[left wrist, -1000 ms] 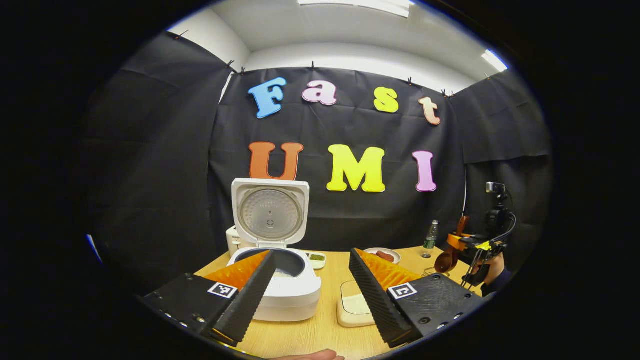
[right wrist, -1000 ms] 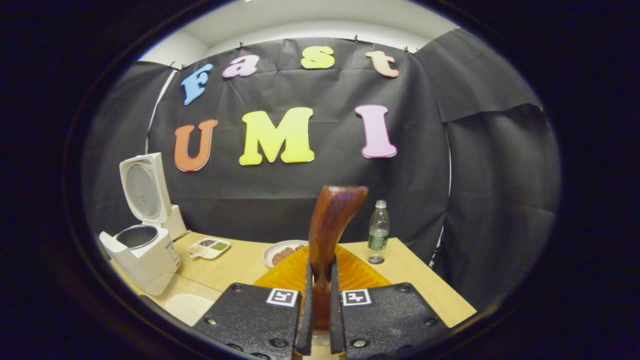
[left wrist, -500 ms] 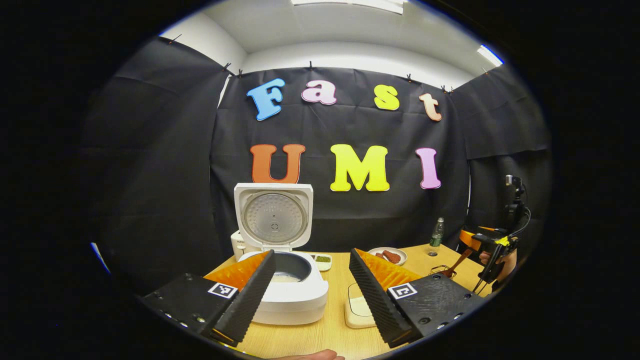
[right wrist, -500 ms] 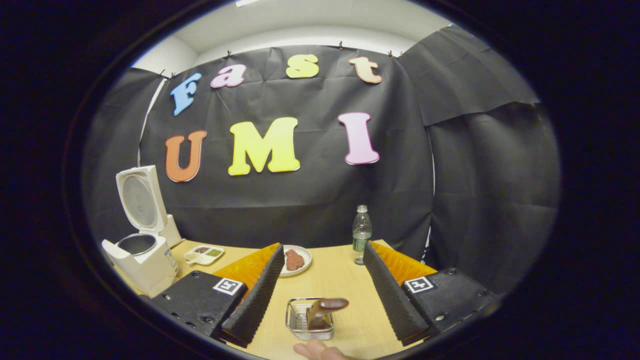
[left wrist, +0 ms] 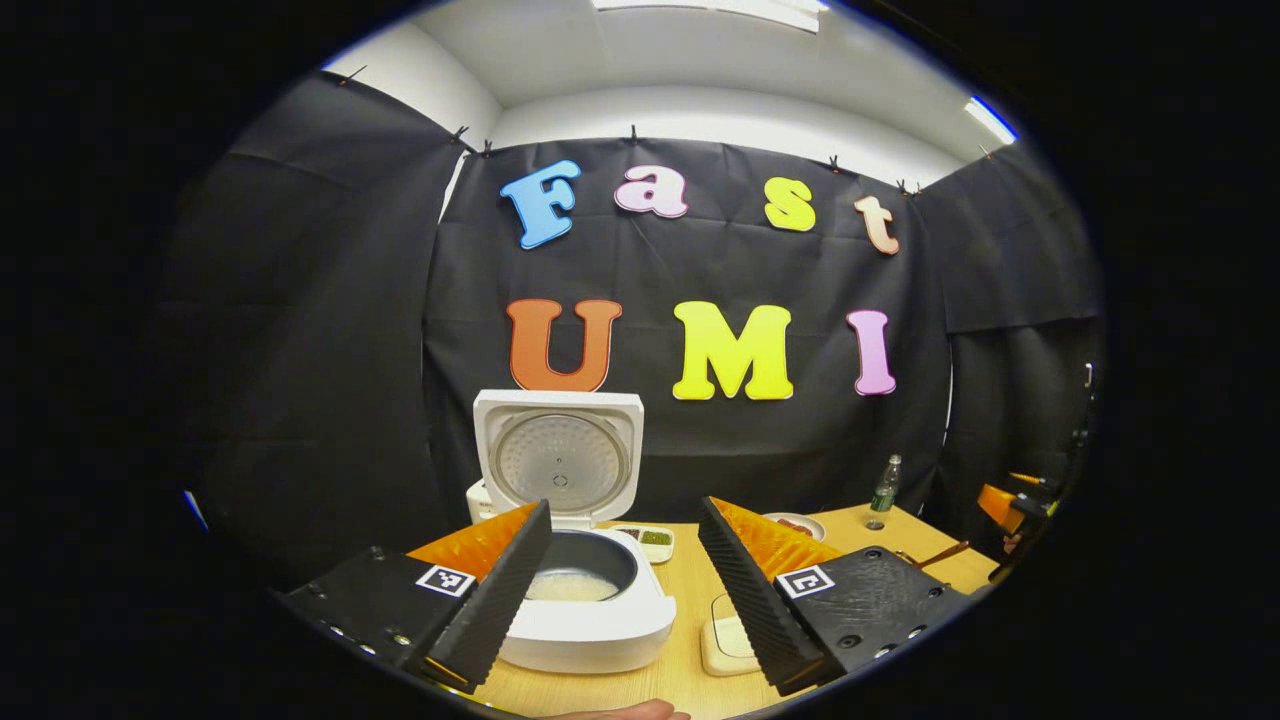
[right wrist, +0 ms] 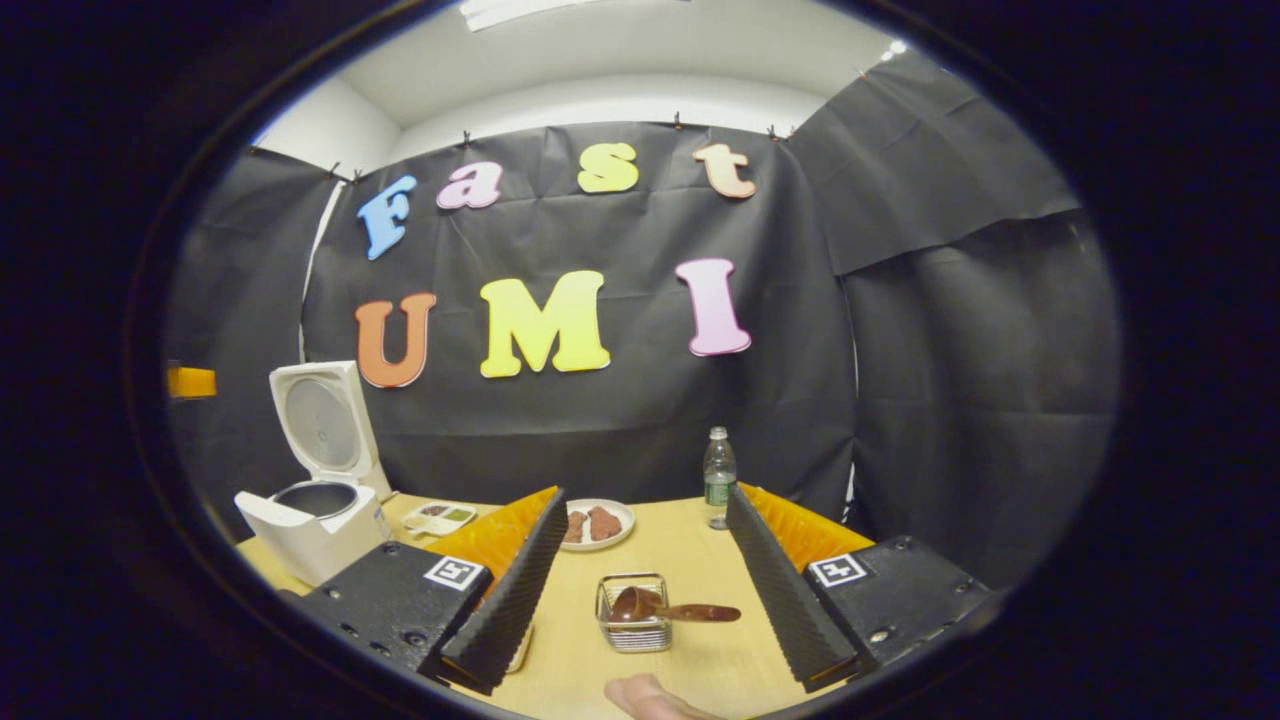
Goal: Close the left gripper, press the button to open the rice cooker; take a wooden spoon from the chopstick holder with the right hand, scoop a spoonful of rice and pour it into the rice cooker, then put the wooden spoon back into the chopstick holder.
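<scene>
The wooden worktop (right wrist: pixel 690 565) is seen carrying everything, and the white rice cooker (left wrist: pixel 585 610) is taken as the landmark. In the left gripper view the cooker is found just ahead of the left tool (left wrist: pixel 625 585), its lid (left wrist: pixel 558 455) swung fully up and standing upright behind the pot, with pale rice visible in the dark inner pot (left wrist: pixel 575 570). The left tool is held spread wide, nothing being gripped between its fingers. A square cream container (left wrist: pixel 728 640) is set on the worktop just to the right of the cooker, partly hidden by the tool's right finger. A small divided dish (left wrist: pixel 652 540) is placed behind and to the right of the cooker, and a white plate (right wrist: pixel 597 524) with brown food is seen farther right again. A plastic water bottle (right wrist: pixel 717 478) is stood upright well to the right of the cooker, near the back edge of the worktop.

In the right gripper view the cooker (right wrist: pixel 318 510) is seen far to the left. The right tool (right wrist: pixel 640 590) is likewise spread apart and empty. The wire chopstick holder (right wrist: pixel 633 630) is seen between its fingers, well right of the cooker, and the wooden spoon (right wrist: pixel 665 607) is lying in it, bowl inside and handle sticking out over the holder's right rim. A fingertip (right wrist: pixel 650 697) is visible at the bottom edge.
</scene>
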Demonstrator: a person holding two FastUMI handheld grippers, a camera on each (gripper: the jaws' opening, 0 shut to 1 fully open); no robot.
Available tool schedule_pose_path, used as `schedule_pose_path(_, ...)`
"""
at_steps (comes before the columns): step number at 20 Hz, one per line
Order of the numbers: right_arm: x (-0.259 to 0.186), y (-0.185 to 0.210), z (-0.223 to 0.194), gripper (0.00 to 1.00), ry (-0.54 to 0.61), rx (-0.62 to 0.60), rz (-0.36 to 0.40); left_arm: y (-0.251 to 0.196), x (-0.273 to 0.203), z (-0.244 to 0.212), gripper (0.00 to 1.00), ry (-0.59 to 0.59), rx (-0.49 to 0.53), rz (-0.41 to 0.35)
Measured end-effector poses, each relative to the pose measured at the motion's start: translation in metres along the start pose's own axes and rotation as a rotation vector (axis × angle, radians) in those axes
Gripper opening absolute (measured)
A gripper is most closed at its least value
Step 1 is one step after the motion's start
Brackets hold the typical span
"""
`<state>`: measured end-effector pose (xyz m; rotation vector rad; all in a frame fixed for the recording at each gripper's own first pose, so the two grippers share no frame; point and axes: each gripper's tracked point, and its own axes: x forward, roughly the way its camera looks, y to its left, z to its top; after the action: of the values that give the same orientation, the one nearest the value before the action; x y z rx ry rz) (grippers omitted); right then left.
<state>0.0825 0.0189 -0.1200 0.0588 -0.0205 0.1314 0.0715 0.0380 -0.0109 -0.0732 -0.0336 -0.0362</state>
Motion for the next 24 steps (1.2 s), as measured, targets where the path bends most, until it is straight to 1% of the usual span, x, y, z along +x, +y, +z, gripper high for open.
schedule_pose_path(2,-0.015,0.005,0.006,1.00,-0.012,0.005,0.018,0.004,0.012,0.007,0.94,0.011,-0.015,-0.008)
schedule_pose_path(5,-0.029,-0.005,0.009,0.99,-0.028,-0.015,-0.005,0.014,0.033,0.028,0.94,-0.011,-0.021,-0.006)
schedule_pose_path(7,-0.039,-0.003,0.010,1.00,-0.031,-0.019,0.003,0.018,0.051,0.040,0.94,-0.021,-0.021,-0.013)
schedule_pose_path(10,-0.050,-0.003,0.008,1.00,-0.023,-0.007,0.010,0.026,0.084,0.049,0.94,-0.008,0.018,-0.017)
schedule_pose_path(11,-0.054,0.001,0.005,0.99,-0.011,0.000,0.021,0.031,0.098,0.057,0.94,-0.019,0.025,-0.005)
schedule_pose_path(12,-0.057,0.005,0.002,1.00,0.002,-0.006,0.040,0.035,0.111,0.063,0.94,-0.030,0.034,0.010)
schedule_pose_path(14,-0.059,0.002,-0.001,0.99,0.017,-0.027,0.041,0.040,0.137,0.073,0.94,-0.034,0.049,0.023)
schedule_pose_path(16,-0.065,-0.005,0.003,1.00,0.006,-0.035,0.031,0.061,0.155,0.086,0.94,-0.053,0.081,0.116)
schedule_pose_path(17,-0.068,-0.004,0.003,1.00,-0.004,-0.033,0.042,0.064,0.162,0.093,0.95,-0.072,0.077,0.134)
schedule_pose_path(19,-0.072,-0.007,0.001,0.99,-0.016,-0.022,0.046,0.061,0.181,0.101,0.94,-0.088,0.031,0.127)
schedule_pose_path(20,-0.074,-0.009,0.001,1.00,-0.023,-0.026,0.044,0.062,0.195,0.101,0.94,-0.081,0.011,0.122)
schedule_pose_path(21,-0.076,-0.012,-0.001,1.00,-0.024,-0.039,0.041,0.064,0.208,0.098,0.94,-0.067,0.006,0.120)
schedule_pose_path(22,-0.079,-0.015,-0.003,1.00,-0.020,-0.052,0.035,0.068,0.221,0.090,0.94,-0.046,0.026,0.119)
schedule_pose_path(24,-0.085,-0.018,-0.003,0.99,-0.020,-0.053,0.031,0.083,0.243,0.081,0.94,-0.040,0.033,0.134)
